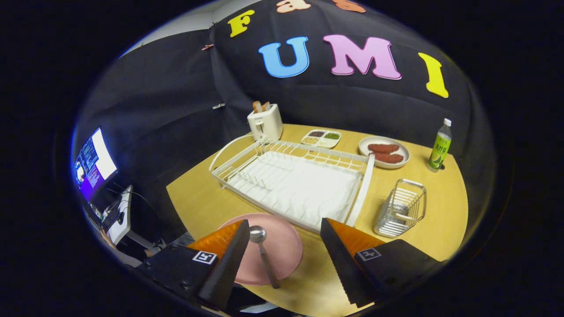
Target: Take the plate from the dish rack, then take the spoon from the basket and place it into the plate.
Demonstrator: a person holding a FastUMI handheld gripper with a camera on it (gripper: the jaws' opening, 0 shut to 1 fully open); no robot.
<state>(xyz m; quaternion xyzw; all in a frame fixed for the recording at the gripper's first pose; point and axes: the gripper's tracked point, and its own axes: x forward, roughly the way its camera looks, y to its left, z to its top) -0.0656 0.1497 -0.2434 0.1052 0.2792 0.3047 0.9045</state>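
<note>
pink plate (282,246), silver spoon (263,255), white dish rack (295,180), orange-and-black gripper (284,231) fingers spread

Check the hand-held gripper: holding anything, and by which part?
Nothing held. The hand-held gripper is open; the spoon lies on the pink plate between its fingers, touching neither.

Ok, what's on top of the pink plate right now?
A metal spoon lies on the pink plate, bowl toward the dish rack, handle reaching past the near rim. The open tool touches neither; its left finger covers the plate's left edge, so anything there is hidden.
</note>
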